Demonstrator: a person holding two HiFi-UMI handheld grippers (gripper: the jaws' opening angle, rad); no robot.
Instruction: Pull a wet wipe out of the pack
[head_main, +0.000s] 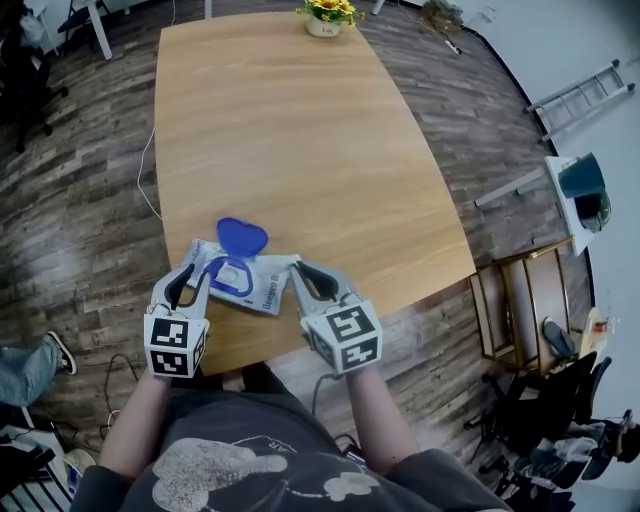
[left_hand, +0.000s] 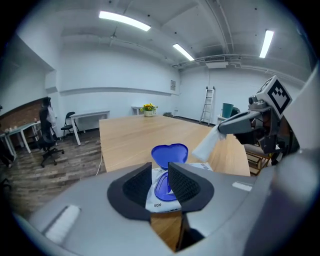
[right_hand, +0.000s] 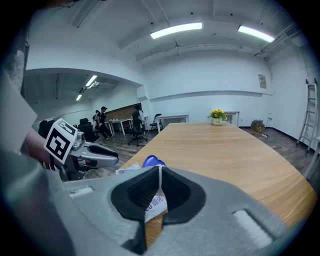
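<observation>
A white wet wipe pack lies near the wooden table's front edge, its blue heart-shaped lid flipped open. My left gripper hovers at the pack's left end. In the left gripper view its jaws stand open, with the pack and lid showing through the gap and nothing pressed between them. My right gripper is at the pack's right end, shut on a white wet wipe that hangs from its tip. In the right gripper view only a thin white edge shows between the shut jaws.
A pot of yellow flowers stands at the table's far end. A ladder lies on the floor at the right, with a wooden frame stand nearer. A person's shoe is at the left.
</observation>
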